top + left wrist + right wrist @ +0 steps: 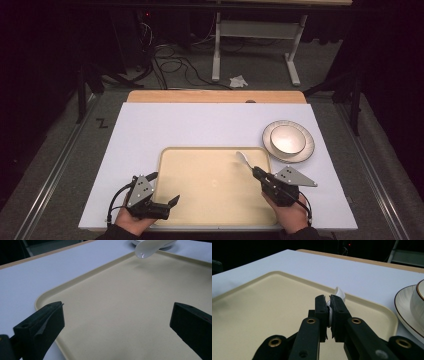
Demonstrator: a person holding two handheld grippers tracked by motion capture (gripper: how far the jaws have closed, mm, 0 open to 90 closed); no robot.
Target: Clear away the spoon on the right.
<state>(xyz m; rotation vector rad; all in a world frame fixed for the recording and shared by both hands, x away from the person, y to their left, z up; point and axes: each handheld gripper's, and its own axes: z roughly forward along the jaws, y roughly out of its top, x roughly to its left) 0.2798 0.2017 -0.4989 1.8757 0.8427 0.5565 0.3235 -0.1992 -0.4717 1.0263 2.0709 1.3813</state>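
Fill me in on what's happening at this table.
A person holds a gripper in each hand over a beige tray. The right gripper is shut on a white spoon, held above the tray's far right corner. The left gripper hangs open at the tray's near left edge. A bowl sits on a plate beside the tray.

The high view looked forward and down from above the surface. Each gripper view rode low, facing along its own jaws close over the tray; both shared the tray's far rim beyond those jaws.
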